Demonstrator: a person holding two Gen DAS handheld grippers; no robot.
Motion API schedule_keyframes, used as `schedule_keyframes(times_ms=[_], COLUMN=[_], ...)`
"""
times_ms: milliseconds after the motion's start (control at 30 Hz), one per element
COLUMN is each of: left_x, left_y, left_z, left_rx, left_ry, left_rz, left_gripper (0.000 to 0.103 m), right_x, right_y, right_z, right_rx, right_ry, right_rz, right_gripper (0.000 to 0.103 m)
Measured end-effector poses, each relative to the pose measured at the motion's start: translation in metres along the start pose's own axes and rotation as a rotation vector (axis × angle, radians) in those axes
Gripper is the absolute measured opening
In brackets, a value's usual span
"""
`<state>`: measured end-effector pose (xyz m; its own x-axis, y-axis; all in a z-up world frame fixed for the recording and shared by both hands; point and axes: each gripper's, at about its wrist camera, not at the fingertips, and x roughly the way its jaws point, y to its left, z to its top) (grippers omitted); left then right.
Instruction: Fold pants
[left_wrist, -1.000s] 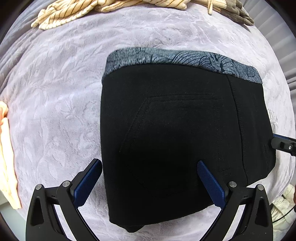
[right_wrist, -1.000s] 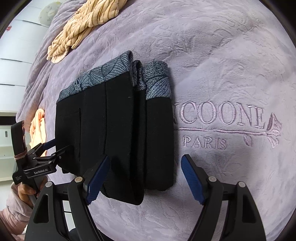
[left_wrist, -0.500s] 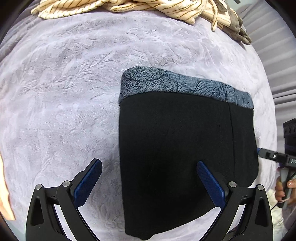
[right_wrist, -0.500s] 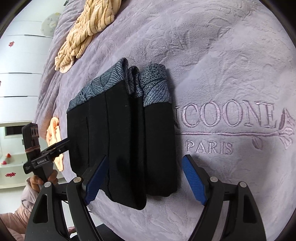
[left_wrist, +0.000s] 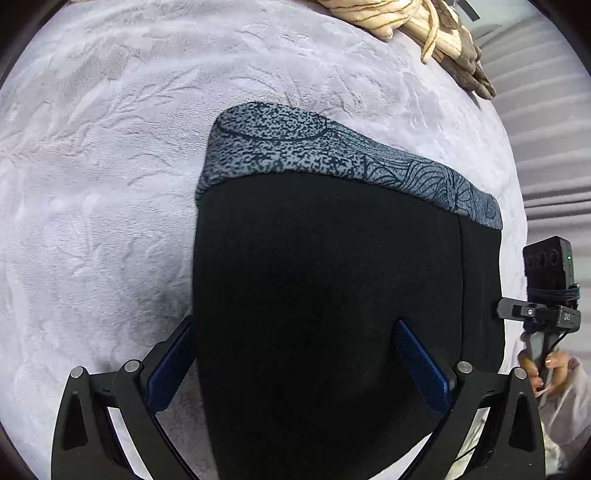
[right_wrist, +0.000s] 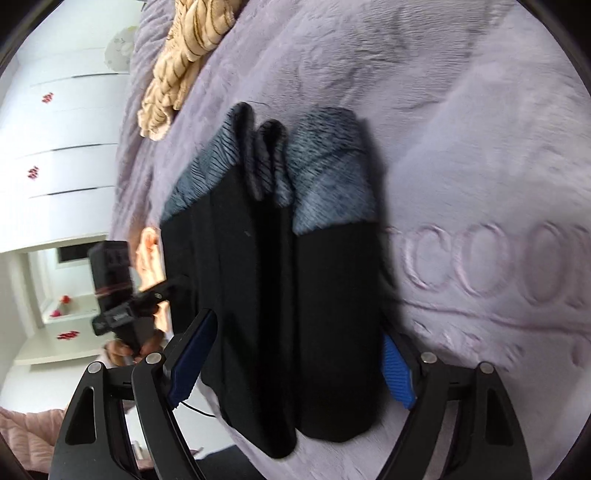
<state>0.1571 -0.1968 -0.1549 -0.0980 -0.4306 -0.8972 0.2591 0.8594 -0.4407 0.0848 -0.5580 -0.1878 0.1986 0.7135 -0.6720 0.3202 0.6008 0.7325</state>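
Note:
The black pants (left_wrist: 325, 302) with a grey patterned waistband (left_wrist: 332, 151) lie folded in a stack on a lilac plush blanket (left_wrist: 110, 184). In the right wrist view the stacked folds (right_wrist: 280, 280) show side on. My left gripper (left_wrist: 295, 365) is open, its blue pads either side of the stack's near left part. My right gripper (right_wrist: 295, 365) is open and straddles the stack's near end from the other side. Each gripper also shows in the other's view: the right one (left_wrist: 532, 314) at the pants' right edge, the left one (right_wrist: 147, 295) at their left edge.
A cream striped garment (left_wrist: 413, 22) lies bunched at the far edge of the blanket, also seen in the right wrist view (right_wrist: 184, 55). An embroidered logo (right_wrist: 498, 266) is to the right of the pants. White cabinets (right_wrist: 66, 147) stand beyond the bed's left side.
Both grippers have moved closer to the pants and now straddle the stack; the left view has swung so the pants fill more of the frame. The right view is motion-blurred.

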Motion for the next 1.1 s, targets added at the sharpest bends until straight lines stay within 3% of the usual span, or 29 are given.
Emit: schedule_keyframes(times_ms=[133,200,300,433,700,900,1033,1100], left_x=[0.005,0.003,-0.012,-0.034,-0.096,-0.102,-0.082,-0.066], left_y=[-0.003,-0.009,-0.03,-0.04,-0.027,-0.005,0.027,0.045], left_z=[0.002,0.001,-0.006,-0.015,-0.059,-0.071,-0.083,-0.087], left_rx=[-0.019,-0.035,0.012,0.034,0.091,0.055,0.026,-0.012], left_ry=[-0.01,-0.021,-0.065,-0.093,-0.111,-0.074,-0.037,-0.012], left_rz=[-0.003,0.01,0.019,-0.007,0.035,0.127,0.174,0.183], left_gripper=[0.103,0.1,0.077,0.062,0.062,0.062,0.069,0.083], right_x=[0.011,0.005,-0.009,-0.02,-0.004,0.043,0.076,0.091], right_y=[-0.002,0.005,0.019,0.041,0.091,0.112,0.12,0.118], right_z=[0.005,0.0,-0.01,-0.021,-0.062,-0.087,-0.095,-0.096], right_rx=[0.061,0.049,0.041,0.028,0.002,0.019,0.006,0.02], right_ry=[-0.006,-0.016,-0.047,-0.072,-0.042,0.012,0.062,0.094], right_rz=[-0.026,-0.033,0.003,0.046,0.132,0.127,0.022,-0.068], right_gripper=[0.085,0.076,0.056,0.05,0.05,0.05,0.05,0.05])
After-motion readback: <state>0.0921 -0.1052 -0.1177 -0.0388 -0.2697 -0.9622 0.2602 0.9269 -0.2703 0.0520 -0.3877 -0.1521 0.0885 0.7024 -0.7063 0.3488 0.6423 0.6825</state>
